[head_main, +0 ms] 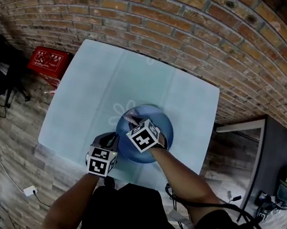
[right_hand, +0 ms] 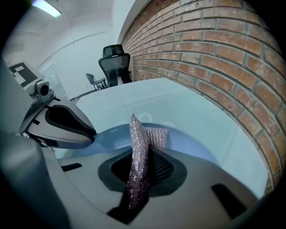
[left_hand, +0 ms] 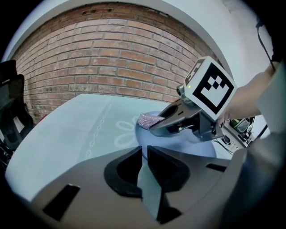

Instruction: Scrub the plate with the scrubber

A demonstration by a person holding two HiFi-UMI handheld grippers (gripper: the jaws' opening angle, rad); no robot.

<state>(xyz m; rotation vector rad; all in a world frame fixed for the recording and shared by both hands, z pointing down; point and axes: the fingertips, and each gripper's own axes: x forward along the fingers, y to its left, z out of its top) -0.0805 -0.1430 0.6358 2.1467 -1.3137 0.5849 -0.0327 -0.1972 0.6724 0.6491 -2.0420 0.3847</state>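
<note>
The right hand-held gripper (right_hand: 144, 157) is gripping the glittery scrubber (right_hand: 136, 134) tightly between its jaws and is holding it down on the blue plate (right_hand: 196, 147). The left hand-held gripper (left_hand: 144, 157) is clamping the near rim of this plate, with its jaws standing narrow. The plate is lying on the pale bench (head_main: 87, 91), near its front edge, and a brick wall (head_main: 165, 12) is standing behind.

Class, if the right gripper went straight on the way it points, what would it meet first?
Probably the blue plate, with the scrubber in its jaws leading; contact is unclear.
</note>
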